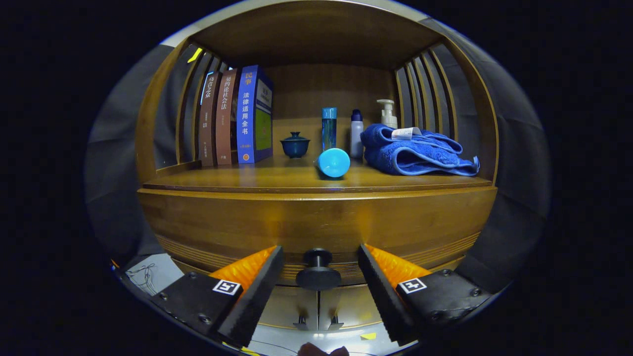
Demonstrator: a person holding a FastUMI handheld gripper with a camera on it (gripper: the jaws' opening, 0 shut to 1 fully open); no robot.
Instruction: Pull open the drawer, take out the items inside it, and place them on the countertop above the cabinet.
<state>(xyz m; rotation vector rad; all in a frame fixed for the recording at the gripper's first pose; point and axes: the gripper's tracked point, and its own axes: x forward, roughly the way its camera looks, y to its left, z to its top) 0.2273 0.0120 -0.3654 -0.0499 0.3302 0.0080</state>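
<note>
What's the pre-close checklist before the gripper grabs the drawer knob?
1. Gripper open, fingers either side of the knob: ok.
2. Drawer knob centred between the fingers: ok.
3. Fingers pressing on the knob: not ok, gaps on both sides.
4. Drawer shut, nothing yet pulled: ok as a start state.
5. Free room on the countertop for items: ok, bare wood in front of the books; the cyan bottle lies near the edge, blue towel to the side.
6. Drawer contents: cannot tell.
</note>
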